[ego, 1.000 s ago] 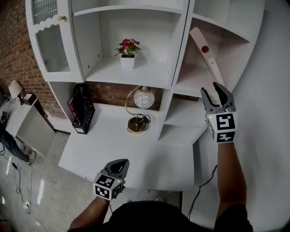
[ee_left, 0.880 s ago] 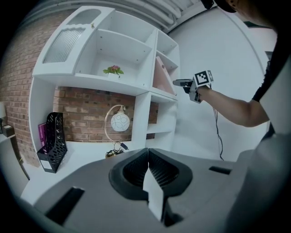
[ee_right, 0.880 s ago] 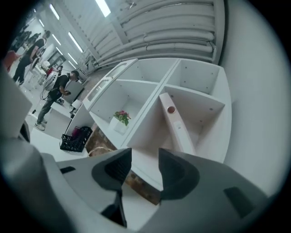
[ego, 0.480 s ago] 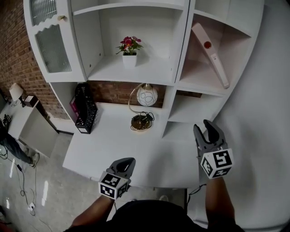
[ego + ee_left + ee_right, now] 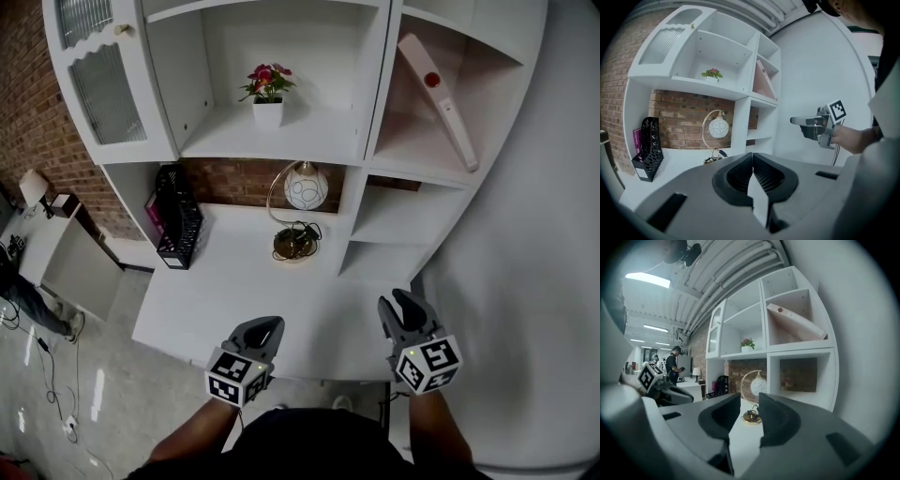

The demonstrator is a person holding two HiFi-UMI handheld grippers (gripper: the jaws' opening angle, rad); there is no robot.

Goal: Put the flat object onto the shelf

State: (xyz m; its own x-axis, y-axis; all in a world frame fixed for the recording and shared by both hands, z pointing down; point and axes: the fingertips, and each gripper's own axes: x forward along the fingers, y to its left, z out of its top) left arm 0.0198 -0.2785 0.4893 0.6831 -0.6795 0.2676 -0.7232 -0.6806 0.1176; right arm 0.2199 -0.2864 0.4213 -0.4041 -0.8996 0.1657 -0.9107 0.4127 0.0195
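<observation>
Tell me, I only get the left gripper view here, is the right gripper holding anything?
Observer: No. The right gripper view shows the right gripper with its jaws apart and closing, and nothing between them.
Operator: Is the long pale pink flat board marked in any way?
Observer: Yes. The head view shows a round red spot near its upper end. It leans in the upper right compartment of the white shelf unit.
Operator: Where are the grippers over the white desk?
Observer: From above, the left gripper and the right one hover side by side near its front edge.
</observation>
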